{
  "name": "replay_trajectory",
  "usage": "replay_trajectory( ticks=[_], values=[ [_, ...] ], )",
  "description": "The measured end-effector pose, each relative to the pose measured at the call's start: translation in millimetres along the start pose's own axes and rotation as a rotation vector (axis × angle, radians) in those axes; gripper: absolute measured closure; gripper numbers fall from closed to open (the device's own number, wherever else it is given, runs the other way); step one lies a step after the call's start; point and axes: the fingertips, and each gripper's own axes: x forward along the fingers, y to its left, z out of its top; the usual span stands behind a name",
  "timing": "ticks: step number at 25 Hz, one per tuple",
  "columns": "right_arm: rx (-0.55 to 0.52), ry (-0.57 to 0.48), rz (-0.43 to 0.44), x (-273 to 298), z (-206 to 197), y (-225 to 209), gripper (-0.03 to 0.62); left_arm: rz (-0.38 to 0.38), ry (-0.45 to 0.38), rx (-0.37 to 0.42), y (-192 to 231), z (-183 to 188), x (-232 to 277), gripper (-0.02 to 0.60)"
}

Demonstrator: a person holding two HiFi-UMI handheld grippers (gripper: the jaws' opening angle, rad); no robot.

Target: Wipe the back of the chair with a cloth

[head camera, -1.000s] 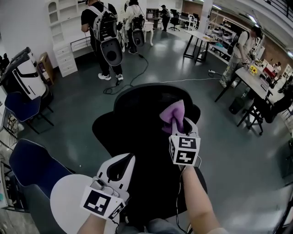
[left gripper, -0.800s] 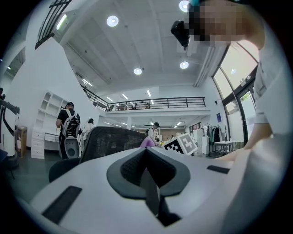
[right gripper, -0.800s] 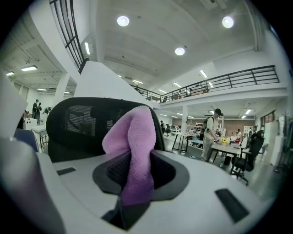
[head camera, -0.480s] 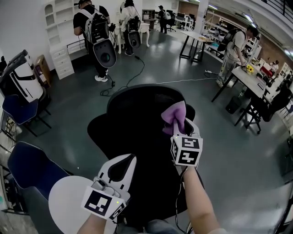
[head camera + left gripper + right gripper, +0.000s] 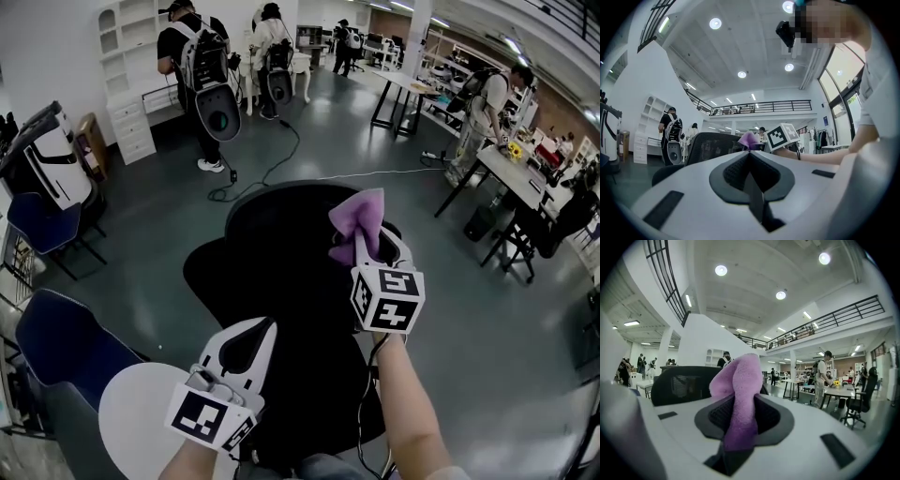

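Cloth [image 5: 359,217] sits pinched in right gripper [image 5: 373,255] near chair [image 5: 272,253]; left gripper [image 5: 258,333] closed, empty.

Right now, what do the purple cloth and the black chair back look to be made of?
The purple cloth looks like soft fleece or microfibre: matte, with a fuzzy nap. The chair back seems black woven mesh, since light shows through it, in a smooth dark frame, probably plastic.
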Motion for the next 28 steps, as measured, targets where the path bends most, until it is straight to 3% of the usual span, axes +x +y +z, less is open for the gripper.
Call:
replay_trajectory(
  ticks=[10,23,28],
  values=[
    [-0.006,-0.008,0.013,11.6,11.6,19.3,0.487,0.012,-0.008,-0.005,12.7,1.0,-9.0,0.571],
    [-0.099,-0.015,0.219,16.9,14.8,140.8,0.487,0.091,-0.02,-0.001,34.3,6.9,-41.3,0.571],
    [-0.178,-0.052,0.216,15.9,14.9,177.0,0.487,0.113,-0.018,-0.009,54.3,6.4,-59.4,0.571]
  ],
)
